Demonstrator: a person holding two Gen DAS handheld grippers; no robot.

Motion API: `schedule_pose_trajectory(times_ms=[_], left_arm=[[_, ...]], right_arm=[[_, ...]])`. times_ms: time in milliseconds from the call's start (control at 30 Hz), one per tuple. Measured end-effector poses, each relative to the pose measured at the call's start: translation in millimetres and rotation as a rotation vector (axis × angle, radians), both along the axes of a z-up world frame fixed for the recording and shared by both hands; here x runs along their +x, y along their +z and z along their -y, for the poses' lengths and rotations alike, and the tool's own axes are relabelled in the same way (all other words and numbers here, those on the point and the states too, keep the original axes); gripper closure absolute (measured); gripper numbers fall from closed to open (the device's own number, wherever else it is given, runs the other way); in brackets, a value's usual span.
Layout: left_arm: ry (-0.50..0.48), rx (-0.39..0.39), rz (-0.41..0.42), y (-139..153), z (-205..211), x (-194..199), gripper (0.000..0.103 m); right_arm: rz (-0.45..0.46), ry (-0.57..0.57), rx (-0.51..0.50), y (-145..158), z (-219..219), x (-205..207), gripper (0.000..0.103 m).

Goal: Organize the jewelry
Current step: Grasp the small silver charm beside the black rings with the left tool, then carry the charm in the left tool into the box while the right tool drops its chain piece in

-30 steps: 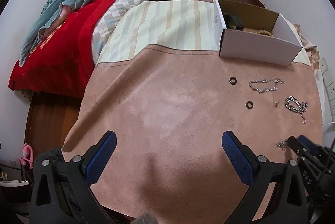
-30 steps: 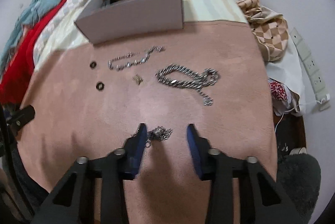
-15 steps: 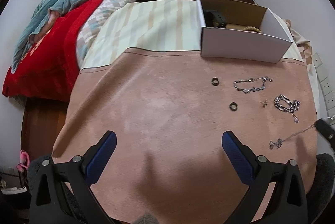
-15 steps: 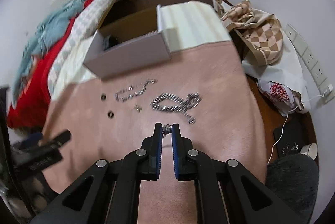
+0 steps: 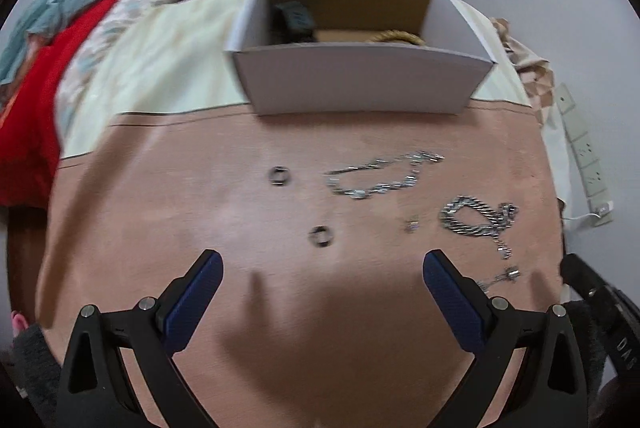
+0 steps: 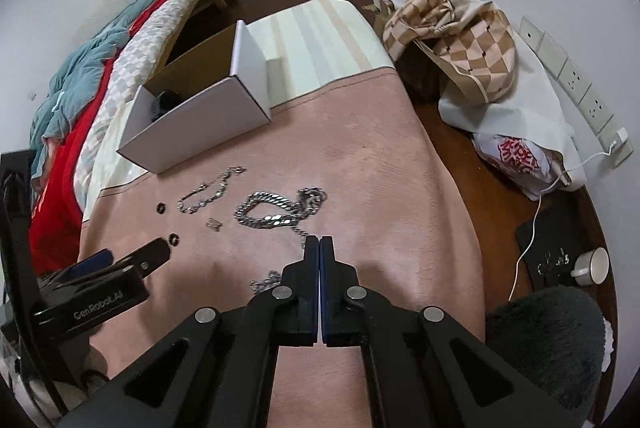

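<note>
My right gripper (image 6: 320,242) is shut on a thin silver chain (image 6: 266,280) that hangs to the left below its fingers; the chain's end shows in the left wrist view (image 5: 505,274). My left gripper (image 5: 322,262) is open and empty above the pink cloth, just short of a small dark ring (image 5: 321,236). A second ring (image 5: 279,175), a silver bracelet (image 5: 380,174), a small earring (image 5: 412,226) and a thick curb chain (image 5: 476,214) lie on the cloth. The white box (image 5: 360,84) holds a dark item and a beaded bracelet.
The pink cloth (image 6: 360,168) covers the table, with a striped cloth behind. A bed with red and teal covers is at the left. A checkered bag (image 6: 460,40), a plastic bag and a power strip (image 6: 576,84) are on the right.
My right gripper closed on the thin chain and lifted it off the cloth. My left gripper moved forward and right, closer to the rings and the box.
</note>
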State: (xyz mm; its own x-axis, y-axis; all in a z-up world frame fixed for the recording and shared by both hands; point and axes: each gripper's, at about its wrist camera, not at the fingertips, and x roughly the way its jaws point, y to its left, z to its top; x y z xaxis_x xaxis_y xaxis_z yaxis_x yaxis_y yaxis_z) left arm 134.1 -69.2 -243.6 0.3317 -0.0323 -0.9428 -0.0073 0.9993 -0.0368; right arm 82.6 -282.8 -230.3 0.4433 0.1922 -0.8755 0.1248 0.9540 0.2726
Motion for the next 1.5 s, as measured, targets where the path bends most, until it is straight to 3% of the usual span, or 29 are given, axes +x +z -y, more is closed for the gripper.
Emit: schedule_pose_trajectory(times_ms=[67,300,367,433,533,567,967,1033,1100,1167,1333,1367,1400,1500], left_arm=[[-0.023,-0.017,-0.013,-6,8,5,0.019],[-0.096,0.006,-0.016,-19,37,18,0.032],[-0.123,0.019,-0.02,-23,45,21,0.052],[-0.149,0.046,-0.002,-23,53,22,0.058],[-0.197,0.046,0.017,-21,60,23,0.088],[-0.205,0.05,0.017,-21,61,23,0.092],[-0.171,0.027,0.046,-4,28,-3,0.093],[-0.155,0.019,0.048,0,18,-11,0.093],[-0.138,0.016,0.044,2,9,-18,0.093],[-0.123,0.022,0.037,2,1,-24,0.093],[-0.09,0.02,0.01,-5,-11,-31,0.093],[-0.085,0.02,0.009,-6,-14,-32,0.093],[-0.083,0.018,0.01,-5,-15,-33,0.093],[-0.082,0.012,0.021,0,-14,-34,0.093]], right_arm=[[-0.005,-0.001,0.002,-3,2,1,0.103],[-0.068,-0.013,0.073,-20,18,9,0.103],[-0.077,-0.024,0.082,-23,22,10,0.103],[-0.084,-0.033,0.08,-25,25,11,0.103],[-0.089,-0.038,0.078,-26,28,12,0.102],[-0.087,-0.037,0.076,-25,27,12,0.102],[-0.073,-0.019,0.072,-21,23,12,0.102],[-0.072,0.002,0.082,-21,20,13,0.092],[-0.071,0.028,0.086,-20,13,14,0.055],[-0.077,0.057,0.095,-23,4,15,0.046],[-0.119,0.109,0.008,-40,-23,20,0.047],[-0.086,0.113,-0.027,-39,-27,18,0.059],[-0.079,0.128,-0.055,-39,-32,18,0.089],[-0.064,0.14,-0.079,-39,-37,17,0.092]])
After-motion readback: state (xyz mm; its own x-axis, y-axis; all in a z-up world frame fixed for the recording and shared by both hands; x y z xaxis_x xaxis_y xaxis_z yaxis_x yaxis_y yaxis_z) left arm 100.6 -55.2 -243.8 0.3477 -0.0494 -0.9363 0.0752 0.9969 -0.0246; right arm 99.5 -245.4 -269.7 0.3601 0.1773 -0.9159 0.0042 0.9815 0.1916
